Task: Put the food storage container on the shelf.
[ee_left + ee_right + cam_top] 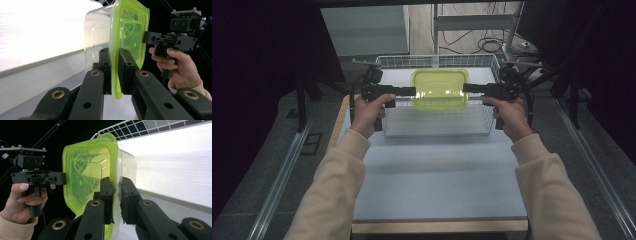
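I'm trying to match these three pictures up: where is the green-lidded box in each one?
High view: the green-lidded box is upper centre, over the wire basket.
Left gripper view: centre, its rim between the jaws.
Right gripper view: centre-left, its rim between the jaws.
Shared landmark: the box's green lid.

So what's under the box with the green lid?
The container, clamped at each end by the left gripper and right gripper, is held over the wire basket. The basket floor directly beneath it is covered from sight.

My test bench in a lab.
Dark curtains [257, 75] hang at both edges, loose cables [484, 45] cross the floor at top centre, metal rails [282, 180] flank my table [437, 185].
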Demonstrator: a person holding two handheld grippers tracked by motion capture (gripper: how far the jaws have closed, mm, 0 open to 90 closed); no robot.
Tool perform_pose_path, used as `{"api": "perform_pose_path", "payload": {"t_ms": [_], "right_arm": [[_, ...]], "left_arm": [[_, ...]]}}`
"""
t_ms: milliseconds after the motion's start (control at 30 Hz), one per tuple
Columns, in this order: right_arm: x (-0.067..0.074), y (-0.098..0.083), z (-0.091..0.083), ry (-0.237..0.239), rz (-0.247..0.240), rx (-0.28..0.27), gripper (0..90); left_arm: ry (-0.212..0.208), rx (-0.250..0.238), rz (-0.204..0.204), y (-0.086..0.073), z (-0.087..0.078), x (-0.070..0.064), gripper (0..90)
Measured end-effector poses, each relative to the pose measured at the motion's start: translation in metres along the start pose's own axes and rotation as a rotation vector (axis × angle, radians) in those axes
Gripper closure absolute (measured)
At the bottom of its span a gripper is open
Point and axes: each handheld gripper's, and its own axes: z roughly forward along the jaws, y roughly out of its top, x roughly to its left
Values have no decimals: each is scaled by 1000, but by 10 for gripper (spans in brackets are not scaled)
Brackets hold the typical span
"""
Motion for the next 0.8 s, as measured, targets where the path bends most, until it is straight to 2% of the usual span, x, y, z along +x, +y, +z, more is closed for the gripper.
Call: {"api": "perform_pose_path", "payload": {"t_ms": [567, 800], "right_arm": [[-4, 20, 7, -20, 21, -3, 811], [-8, 29, 15, -58, 26, 8, 810]], "left_arm": [[25, 0, 1, 21, 6, 5, 824], [41, -6, -28, 27, 14, 16, 821]]}}
